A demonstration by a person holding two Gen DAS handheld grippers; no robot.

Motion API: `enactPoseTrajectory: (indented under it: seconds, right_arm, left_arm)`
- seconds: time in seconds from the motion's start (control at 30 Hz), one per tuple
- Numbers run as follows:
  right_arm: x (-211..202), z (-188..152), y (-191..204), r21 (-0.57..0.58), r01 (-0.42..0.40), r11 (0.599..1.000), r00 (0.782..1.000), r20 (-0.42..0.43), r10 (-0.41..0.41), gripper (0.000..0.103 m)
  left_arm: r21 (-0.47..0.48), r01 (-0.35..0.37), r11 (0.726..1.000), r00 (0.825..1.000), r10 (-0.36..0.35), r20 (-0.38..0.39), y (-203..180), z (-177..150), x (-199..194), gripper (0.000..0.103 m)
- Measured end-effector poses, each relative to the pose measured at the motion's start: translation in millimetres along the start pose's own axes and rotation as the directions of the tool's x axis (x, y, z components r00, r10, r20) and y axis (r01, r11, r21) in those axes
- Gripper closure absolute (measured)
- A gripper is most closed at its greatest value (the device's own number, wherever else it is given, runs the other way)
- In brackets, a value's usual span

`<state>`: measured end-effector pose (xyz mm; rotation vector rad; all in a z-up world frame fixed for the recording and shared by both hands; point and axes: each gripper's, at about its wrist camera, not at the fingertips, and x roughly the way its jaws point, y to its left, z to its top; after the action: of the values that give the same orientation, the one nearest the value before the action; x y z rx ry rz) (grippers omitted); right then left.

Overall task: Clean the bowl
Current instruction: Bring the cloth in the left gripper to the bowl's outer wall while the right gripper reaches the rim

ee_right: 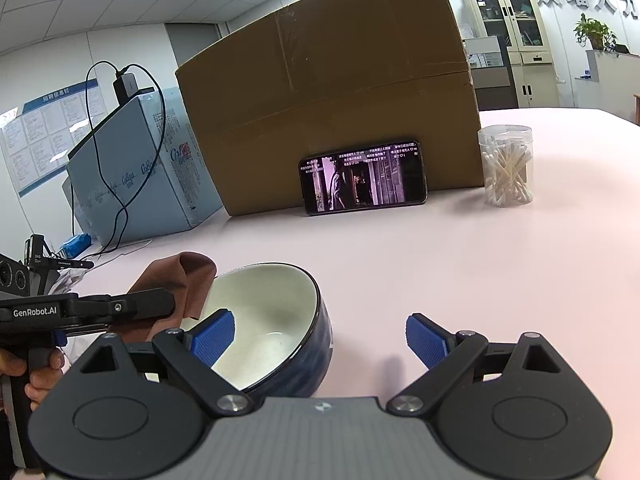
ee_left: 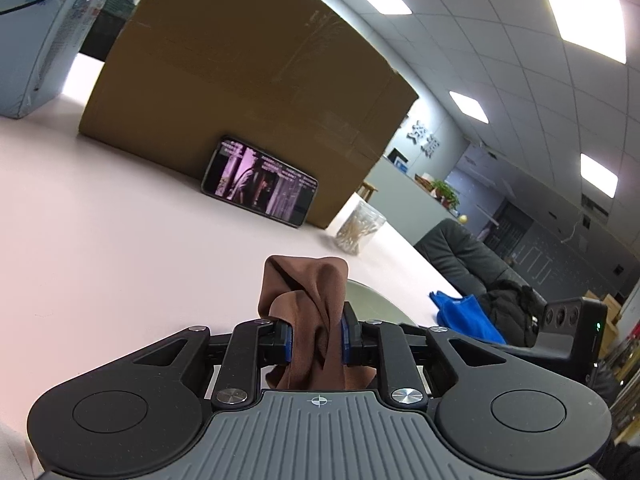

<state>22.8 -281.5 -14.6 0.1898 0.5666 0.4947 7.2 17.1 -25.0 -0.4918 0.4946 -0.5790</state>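
A bowl [ee_right: 276, 308], dark blue outside and white inside, rests on the pink table [ee_right: 440, 272], tipped a little. My right gripper [ee_right: 320, 336] is open: its left pad [ee_right: 212, 336] is over the bowl's inside and its right pad [ee_right: 428, 338] is outside, so the near wall lies between them untouched. My left gripper [ee_left: 316, 336] is shut on a bunched brown cloth [ee_left: 308, 300]. In the right wrist view a hand holds the left gripper [ee_right: 120, 308] at the bowl's left rim, with the cloth [ee_right: 180, 280] against it. Behind the cloth, a pale strip of the bowl's rim [ee_left: 372, 300] shows.
A big cardboard box [ee_right: 332, 92] stands at the back with a phone [ee_right: 362, 178] leaning on it, its screen lit. A clear jar of cotton swabs [ee_right: 506, 166] is at the right. A pale blue carton [ee_right: 136, 172] with a black cable stands left.
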Motion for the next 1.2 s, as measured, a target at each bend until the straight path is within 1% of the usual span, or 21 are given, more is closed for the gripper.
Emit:
enactPoseTrajectory:
  seconds: [0.03,0.13,0.23,0.37,0.43,0.53,0.63,0.73,0.93,1.07,1.13,1.2]
  right_arm:
    - [0.0,0.0,-0.1,0.001,0.0,1.0,1.0,0.0,0.0,0.008]
    - [-0.1,-0.2,-0.4,0.003,-0.002,1.0,1.0,-0.002,0.002,0.008]
    - [-0.2,-0.3,-0.7,0.005,-0.003,1.0,1.0,-0.003,0.003,0.008]
    - [-0.3,-0.4,-1.0,0.008,-0.004,1.0,1.0,-0.004,0.004,0.008]
    - [-0.4,-0.5,-1.2,0.01,-0.005,1.0,1.0,-0.005,0.005,0.008]
    - [-0.3,-0.7,-1.4,0.011,-0.006,1.0,1.0,-0.007,0.006,0.008]
    - [-0.2,-1.0,-1.2,0.01,-0.006,1.0,1.0,-0.007,0.006,0.008]
    - [-0.6,-1.5,-1.0,0.009,-0.004,1.0,1.0,-0.006,0.004,0.008]
    - [-1.6,-1.3,0.8,-0.003,-0.001,1.0,1.0,-0.001,0.001,0.008]
    - [-2.6,-1.6,1.4,-0.009,-0.004,1.0,1.0,0.003,0.004,0.008]
    - [-2.7,-1.8,1.1,-0.007,-0.007,1.0,1.0,0.003,0.007,0.008]
    - [-2.9,-1.9,0.7,-0.004,-0.008,1.0,1.0,0.003,0.008,0.008]
  left_arm:
    - [-0.01,-0.012,1.0,1.0,0.012,0.007,2.1,0.7,-0.4,0.084]
    - [-0.028,-0.032,0.999,0.999,0.032,-0.009,6.3,1.0,1.7,0.085]
    - [-0.018,-0.037,0.999,0.999,0.037,-0.012,4.9,0.8,1.2,0.086]
    - [-0.009,-0.002,1.0,1.0,0.002,0.006,2.3,1.1,-1.5,0.086]
    - [-0.003,-0.004,1.0,1.0,0.004,0.007,1.5,0.8,-1.5,0.084]
    - [-0.021,-0.009,1.0,1.0,0.009,0.006,4.5,1.2,-0.8,0.083]
    - [-0.023,-0.025,0.999,1.0,0.025,0.004,5.4,1.5,-0.3,0.084]
    - [-0.009,-0.052,0.999,0.998,0.052,-0.036,4.1,0.2,4.4,0.086]
    - [0.025,-0.071,0.997,0.997,0.072,-0.033,-4.3,-2.3,-0.9,0.086]
    - [0.006,-0.062,0.998,0.998,0.062,-0.023,-8.5,-9.0,-10.4,0.086]
    - [-0.012,-0.047,0.999,0.999,0.047,-0.017,-10.0,-12.8,-14.4,0.086]
    - [-0.032,-0.016,0.999,1.0,0.015,-0.022,-11.0,-16.0,-16.5,0.086]
